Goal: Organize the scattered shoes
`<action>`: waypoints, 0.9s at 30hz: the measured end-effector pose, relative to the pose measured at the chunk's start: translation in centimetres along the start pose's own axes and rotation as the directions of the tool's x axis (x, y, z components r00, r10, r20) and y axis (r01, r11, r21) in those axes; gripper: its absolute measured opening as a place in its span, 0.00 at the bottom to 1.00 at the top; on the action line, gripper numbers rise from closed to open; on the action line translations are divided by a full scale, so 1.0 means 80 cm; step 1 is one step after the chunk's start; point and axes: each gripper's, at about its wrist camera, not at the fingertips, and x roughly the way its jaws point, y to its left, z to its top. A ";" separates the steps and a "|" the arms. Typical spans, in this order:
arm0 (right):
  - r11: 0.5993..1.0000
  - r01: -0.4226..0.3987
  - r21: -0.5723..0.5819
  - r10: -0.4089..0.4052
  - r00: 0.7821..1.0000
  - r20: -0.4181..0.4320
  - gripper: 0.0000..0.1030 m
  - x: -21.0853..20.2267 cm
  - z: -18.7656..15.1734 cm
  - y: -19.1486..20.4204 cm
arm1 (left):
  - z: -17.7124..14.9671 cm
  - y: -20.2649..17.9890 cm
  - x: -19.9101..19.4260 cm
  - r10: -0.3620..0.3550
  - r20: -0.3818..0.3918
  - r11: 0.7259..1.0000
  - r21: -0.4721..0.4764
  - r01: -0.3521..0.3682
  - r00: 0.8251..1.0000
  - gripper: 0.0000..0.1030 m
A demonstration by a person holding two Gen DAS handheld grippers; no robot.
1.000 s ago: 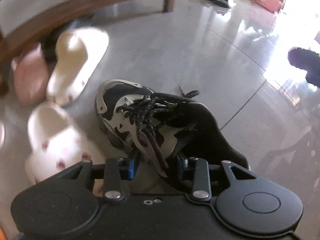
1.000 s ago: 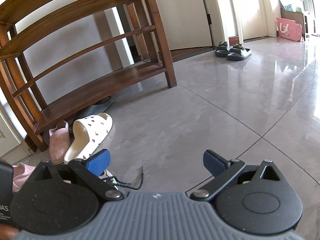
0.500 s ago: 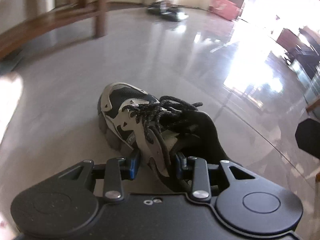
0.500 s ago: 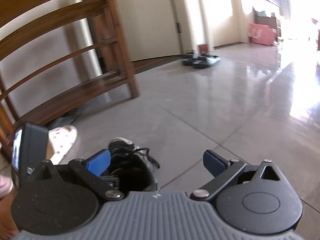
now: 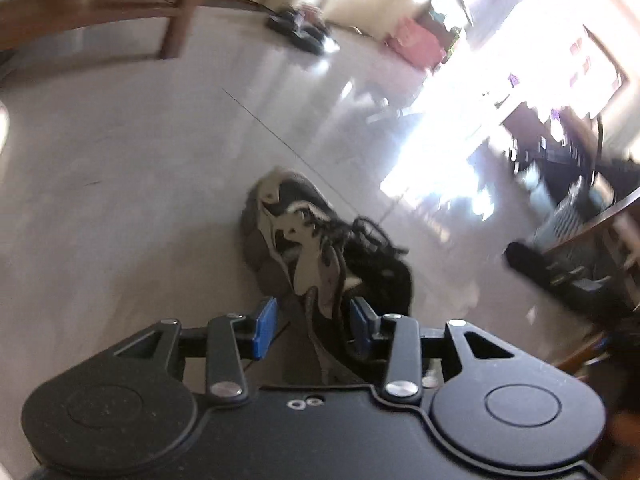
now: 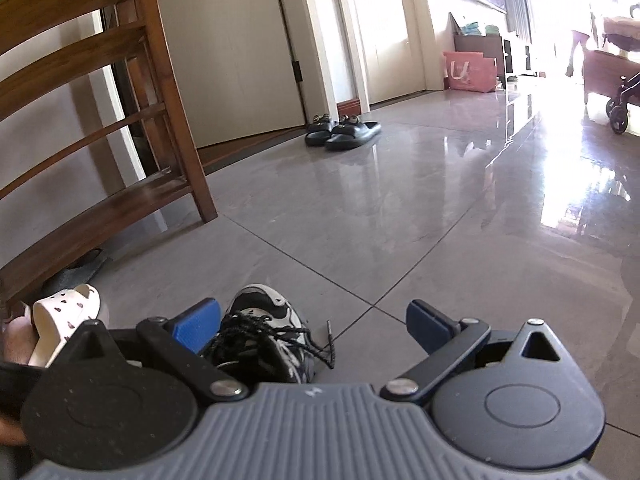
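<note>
A black, grey and white sneaker [image 5: 304, 240] with black laces lies on the grey tiled floor, toe pointing away. My left gripper [image 5: 314, 322] is at its heel end with the tongue and collar between the blue pads. The jaws are opening, and the left pad [image 5: 265, 322] stands clear of the tongue. The picture is blurred by motion. In the right wrist view the same sneaker [image 6: 264, 320] lies just below and left of my right gripper [image 6: 316, 326]. That gripper is wide open and holds nothing.
A wooden shoe rack [image 6: 100, 220] stands on the left. By its foot lie a white slipper with heart cut-outs [image 6: 64, 316], a pink slipper [image 6: 14, 332] and a dark shoe [image 6: 76, 272]. Black slippers [image 6: 342, 130] sit near the door. A pink bag [image 6: 468, 72] and a stroller [image 6: 624, 96] stand far right.
The left view has swung right and the white slippers have left it. The left jaws have widened off the sneaker's tongue. The right view turned right and the sneaker came into it.
</note>
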 end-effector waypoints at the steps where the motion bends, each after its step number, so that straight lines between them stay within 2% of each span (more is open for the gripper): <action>1: 1.000 0.004 -0.002 -0.004 1.000 0.004 0.97 -0.001 0.001 0.000 | -0.001 -0.003 -0.001 -0.034 -0.008 0.999 -0.017 0.034 0.999 0.38; 3: 1.000 0.013 -0.009 -0.013 1.000 0.017 0.97 -0.002 0.003 0.000 | -0.005 -0.014 0.003 -0.114 -0.035 0.992 -0.059 0.112 0.993 0.38; 6: 0.999 0.052 -0.015 -0.051 0.997 0.055 0.97 -0.006 0.015 -0.008 | -0.008 -0.034 0.031 -0.118 -0.078 0.991 -0.078 0.111 0.990 0.38; 11: 0.995 0.100 0.026 -0.102 0.991 0.087 0.97 -0.015 0.029 -0.032 | -0.008 -0.055 0.073 -0.032 -0.090 0.997 -0.076 0.026 0.995 0.38; 16: 0.995 0.093 0.021 -0.094 0.994 0.061 0.97 -0.017 0.021 -0.036 | 0.002 -0.073 0.125 0.087 -0.160 0.993 -0.060 -0.098 0.983 0.38; 17: 0.996 0.086 0.024 -0.088 0.995 0.052 0.97 -0.015 0.019 -0.036 | 0.002 -0.075 0.135 0.107 -0.183 0.991 -0.054 -0.118 0.977 0.34; 18: 0.996 0.080 0.027 -0.081 0.996 0.045 0.97 -0.014 0.017 -0.036 | 0.000 -0.077 0.141 0.136 -0.197 0.989 -0.031 -0.145 0.971 0.26; 21: 0.996 0.077 0.038 -0.079 0.996 0.048 0.97 -0.012 0.017 -0.038 | -0.003 -0.089 0.138 0.176 -0.201 0.981 0.112 -0.156 0.964 0.18; 23: 0.996 0.074 0.052 -0.077 0.996 0.053 0.97 -0.011 0.018 -0.040 | -0.007 -0.096 0.129 0.209 -0.203 0.962 0.218 -0.164 0.957 0.17; 24: 0.996 0.073 0.055 -0.077 0.996 0.055 0.97 -0.011 0.019 -0.041 | -0.011 -0.099 0.122 0.232 -0.204 0.937 0.311 -0.162 0.951 0.17; 25: 0.996 0.072 0.056 -0.075 0.996 0.055 0.97 -0.010 0.019 -0.041 | -0.016 -0.102 0.115 0.256 -0.202 0.901 0.405 -0.157 0.945 0.18; 26: 0.996 0.069 0.055 -0.072 0.996 0.053 0.97 -0.010 0.019 -0.041 | -0.021 -0.100 0.105 0.288 -0.202 0.846 0.512 -0.150 0.936 0.22; 27: 0.996 0.064 0.055 -0.067 0.996 0.052 0.97 -0.011 0.018 -0.040 | -0.020 -0.091 0.096 0.324 -0.191 0.800 0.578 -0.161 0.927 0.27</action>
